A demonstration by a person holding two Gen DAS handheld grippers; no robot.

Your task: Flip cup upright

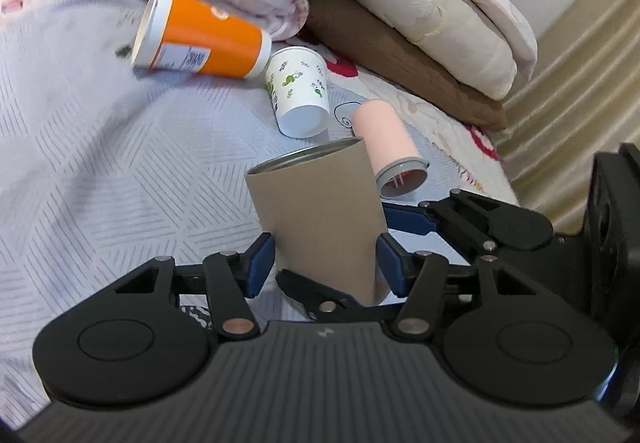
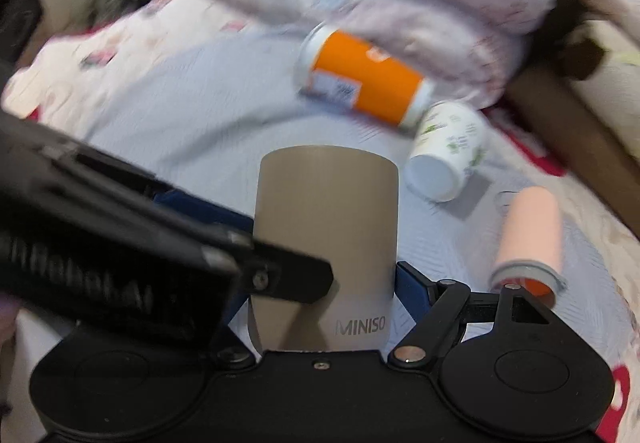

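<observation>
The tan cup [image 1: 320, 219] stands nearly upright on the bed [image 1: 120, 171], with both grippers around its base: left gripper [image 1: 326, 263] looks slightly spread, right gripper [image 2: 320, 283] seems pinched on it. 3 other cups lie behind: orange [image 1: 204, 35], white [image 1: 300, 91], pink [image 1: 390, 139]
</observation>
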